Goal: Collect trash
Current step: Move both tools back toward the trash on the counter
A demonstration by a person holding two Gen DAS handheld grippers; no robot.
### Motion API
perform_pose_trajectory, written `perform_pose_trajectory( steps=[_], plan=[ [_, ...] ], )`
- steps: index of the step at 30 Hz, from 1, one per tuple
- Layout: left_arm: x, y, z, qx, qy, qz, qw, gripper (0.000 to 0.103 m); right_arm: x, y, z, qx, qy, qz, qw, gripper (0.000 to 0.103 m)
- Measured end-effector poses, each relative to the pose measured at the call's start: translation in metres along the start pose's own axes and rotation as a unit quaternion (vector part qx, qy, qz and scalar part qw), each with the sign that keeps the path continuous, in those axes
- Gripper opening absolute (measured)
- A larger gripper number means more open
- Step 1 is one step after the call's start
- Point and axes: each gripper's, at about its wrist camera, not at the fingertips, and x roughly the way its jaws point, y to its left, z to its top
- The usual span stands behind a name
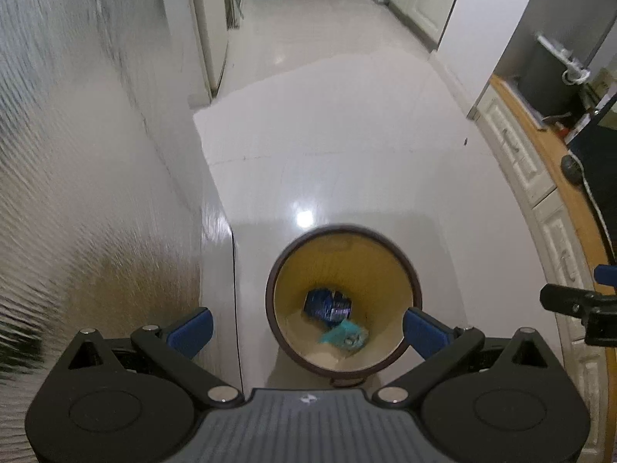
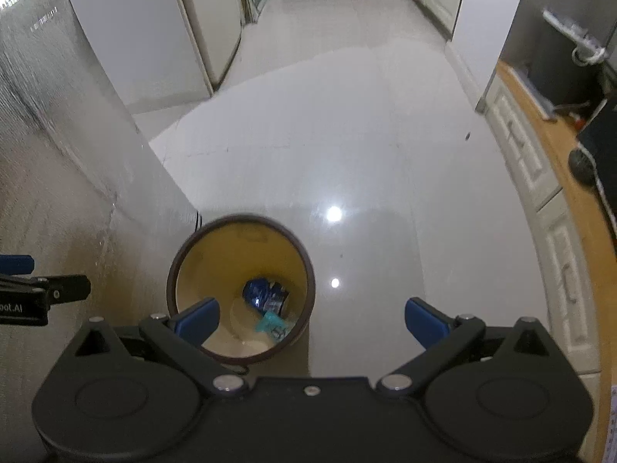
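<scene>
trash already down in the bin

trash, a crushed blue can and a teal wrapper, lies at the bottom of the round bin on the floor. both look light, the can probably stiff and slick, the wrapper limp. left gripper and right gripper hang above, spread and empty.

A: What colours mark the bin?

B: A dark brown rim, a mustard-yellow inside. In it lie a dark blue wrapper with white print and a teal scrap.

A: And around it?

B: A glossy white floor, a rippled silver-grey wall panel, cream cabinet doors under an orange-brown wooden counter. Both tools show black frames and blue fingertips.
</scene>
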Motion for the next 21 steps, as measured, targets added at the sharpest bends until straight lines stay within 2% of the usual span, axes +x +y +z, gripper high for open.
perform_pose_trajectory(
  steps=[5,11,14,21],
  plan=[
    [-0.031,-0.007,0.008,0.003,-0.049,-0.009,0.9988,0.103,-0.031,-0.006,0.008,0.006,-0.040,-0.008,0.999,0.103],
    [-0.062,-0.014,0.013,0.012,-0.103,-0.001,0.9946,0.103,-0.069,-0.008,0.015,0.008,-0.098,-0.022,0.995,0.103],
    [-0.082,-0.018,0.016,0.011,-0.137,-0.001,0.9905,0.103,-0.089,-0.012,0.018,0.012,-0.132,-0.027,0.991,0.103],
    [-0.140,-0.022,0.019,-0.003,-0.222,-0.007,0.9750,0.103,-0.137,-0.020,0.024,0.028,-0.217,-0.040,0.975,0.103]
  ],
)
